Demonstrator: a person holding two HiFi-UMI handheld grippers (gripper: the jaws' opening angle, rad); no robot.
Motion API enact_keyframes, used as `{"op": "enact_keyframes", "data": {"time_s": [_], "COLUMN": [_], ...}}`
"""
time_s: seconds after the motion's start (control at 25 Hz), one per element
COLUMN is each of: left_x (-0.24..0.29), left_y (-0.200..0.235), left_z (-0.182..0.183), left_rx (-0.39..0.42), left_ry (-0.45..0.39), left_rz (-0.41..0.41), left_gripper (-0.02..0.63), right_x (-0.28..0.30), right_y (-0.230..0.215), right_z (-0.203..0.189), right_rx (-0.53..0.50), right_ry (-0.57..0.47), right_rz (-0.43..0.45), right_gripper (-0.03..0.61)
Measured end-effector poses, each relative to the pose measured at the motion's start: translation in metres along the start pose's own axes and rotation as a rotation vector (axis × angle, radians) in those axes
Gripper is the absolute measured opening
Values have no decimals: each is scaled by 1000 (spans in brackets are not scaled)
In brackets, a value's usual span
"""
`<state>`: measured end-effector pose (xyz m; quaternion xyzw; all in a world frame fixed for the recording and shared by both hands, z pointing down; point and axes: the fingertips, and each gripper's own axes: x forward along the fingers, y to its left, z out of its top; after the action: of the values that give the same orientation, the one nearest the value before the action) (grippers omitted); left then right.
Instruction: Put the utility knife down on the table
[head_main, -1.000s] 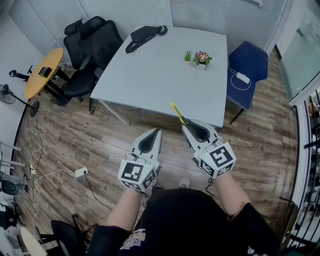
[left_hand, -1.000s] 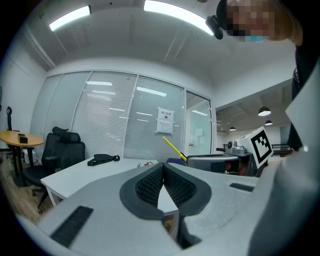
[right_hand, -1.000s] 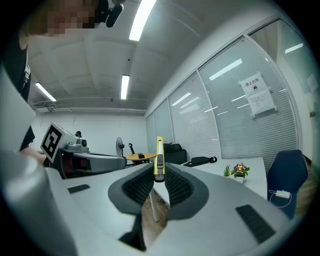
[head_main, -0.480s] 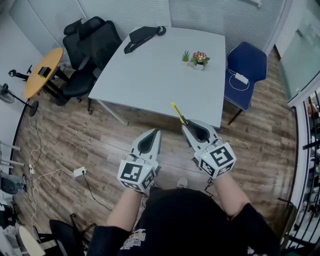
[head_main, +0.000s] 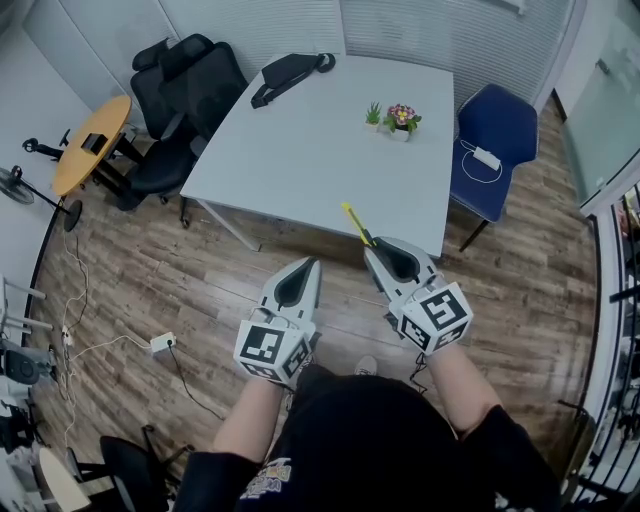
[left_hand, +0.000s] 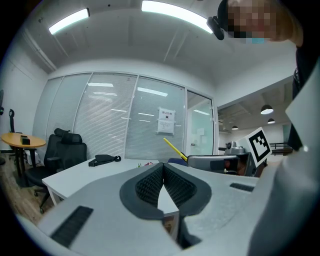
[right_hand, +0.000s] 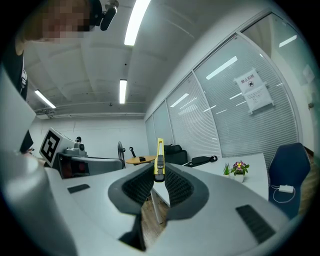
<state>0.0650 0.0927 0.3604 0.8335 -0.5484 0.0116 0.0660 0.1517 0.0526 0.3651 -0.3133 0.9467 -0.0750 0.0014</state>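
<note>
A slim yellow utility knife (head_main: 356, 225) sticks out of my right gripper (head_main: 372, 246), whose jaws are shut on its black end. In the right gripper view the utility knife (right_hand: 159, 159) stands upright between the pads. The blade end reaches over the near edge of the white table (head_main: 300, 150). My left gripper (head_main: 312, 262) hangs over the wood floor, short of the table, its jaws closed on nothing. In the left gripper view the left gripper (left_hand: 163, 166) shows its pads meeting, with the yellow knife (left_hand: 174, 148) off to the right.
On the table lie a black bag (head_main: 288, 73) at the far left and two small potted plants (head_main: 397, 117). Black office chairs (head_main: 182, 95) stand left of it, a blue chair (head_main: 494, 145) with a white charger right. A round wooden side table (head_main: 90, 143) is far left.
</note>
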Motion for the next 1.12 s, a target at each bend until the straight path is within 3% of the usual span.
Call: {"op": "enact_keyframes", "data": {"time_s": [0.56,1.12], "left_x": [23,62], "left_y": [33,160], "left_z": [1,9], "left_rx": [7,-34], "left_ry": [15,15], "left_rz": [-68,-175], "left_gripper": [5,5], "right_x": [34,158], "right_y": [-19,-29], "right_z": [-8,-10], "right_rx": [38,31], "right_ry": [9,47], "right_rz": [-71,-194], "right_gripper": [71,71]}}
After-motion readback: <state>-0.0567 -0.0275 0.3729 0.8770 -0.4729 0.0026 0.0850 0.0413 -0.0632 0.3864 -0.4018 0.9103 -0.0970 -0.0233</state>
